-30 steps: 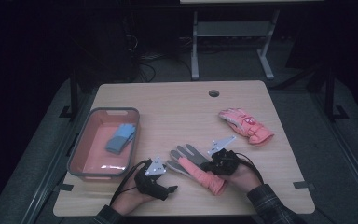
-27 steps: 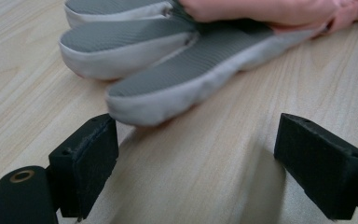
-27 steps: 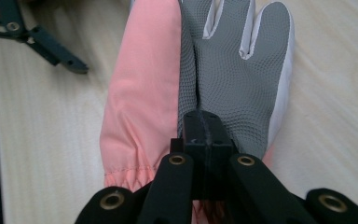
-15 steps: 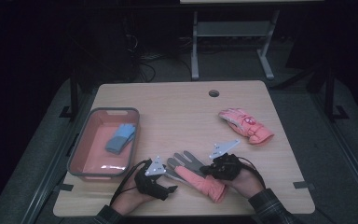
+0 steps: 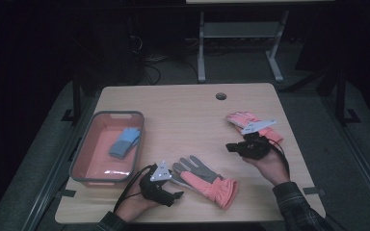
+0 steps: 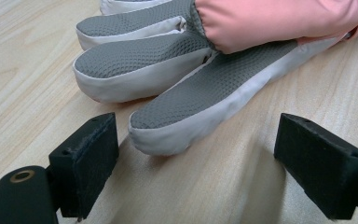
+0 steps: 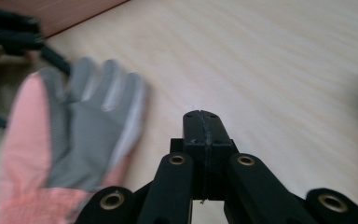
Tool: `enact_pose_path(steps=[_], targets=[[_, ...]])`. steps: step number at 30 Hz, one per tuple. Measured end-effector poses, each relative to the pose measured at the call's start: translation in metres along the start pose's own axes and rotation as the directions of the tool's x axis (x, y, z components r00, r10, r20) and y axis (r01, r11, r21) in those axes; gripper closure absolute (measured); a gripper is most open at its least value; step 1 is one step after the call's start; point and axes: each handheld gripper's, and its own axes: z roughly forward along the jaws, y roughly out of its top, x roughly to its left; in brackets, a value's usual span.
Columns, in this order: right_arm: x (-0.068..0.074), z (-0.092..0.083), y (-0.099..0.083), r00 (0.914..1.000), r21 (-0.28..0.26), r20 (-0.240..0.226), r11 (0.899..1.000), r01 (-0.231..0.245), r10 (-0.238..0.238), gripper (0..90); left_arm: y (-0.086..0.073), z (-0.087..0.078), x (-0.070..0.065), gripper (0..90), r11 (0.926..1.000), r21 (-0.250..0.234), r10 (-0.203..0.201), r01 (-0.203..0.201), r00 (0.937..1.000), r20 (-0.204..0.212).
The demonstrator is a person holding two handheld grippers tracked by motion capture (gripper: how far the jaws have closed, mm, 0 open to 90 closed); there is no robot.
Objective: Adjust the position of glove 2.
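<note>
- I am keeping my left gripper (image 5: 173, 185) low at the near edge of the desk (image 5: 183, 110), jaws standing wide apart, nothing pressed between them.
- I am holding my right gripper (image 5: 232, 147) raised at the right side, jaws pressed fully together, pointing left.

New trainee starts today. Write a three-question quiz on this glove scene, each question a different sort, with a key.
1. True or false: the left gripper has its jaws closed on the near glove.
2. What lies in the tray? A) a pink glove B) a blue folded item C) a pair of scissors
3. Fill in: the right gripper has its jaws ____ with nothing between them.

Key
1. False: the jaws stand apart on either side of a grey glove fingertip, which the pads do not touch.
2. B: the blue folded item.
3. Shut; it hovers near the far glove.
</note>
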Motion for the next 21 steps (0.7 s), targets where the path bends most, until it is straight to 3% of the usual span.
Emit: enact_pose_path(steps=[9, 14, 21], targets=[[-0.058, -0.018, -0.001, 0.9878, -0.031, 0.127, 0.996, -0.086, 0.09, 90.0, 0.0, 0.001, -0.001, 12.8, 1.0, -0.001, -0.002, 0.002, 1.0, -0.001], [-0.086, -0.024, -0.002, 0.9709, -0.028, 0.216, 0.995, -0.1, 0.104, 89.9, 0.0, 0.001, -0.001, 12.8, 1.0, -0.002, -0.002, 0.002, 1.0, -0.001], [-0.114, -0.02, -0.01, 0.952, -0.018, 0.273, 0.99, -0.138, 0.138, 90.0, 0.0, 0.001, -0.001, 12.8, 1.0, -0.002, -0.003, 0.003, 1.0, 0.0]])
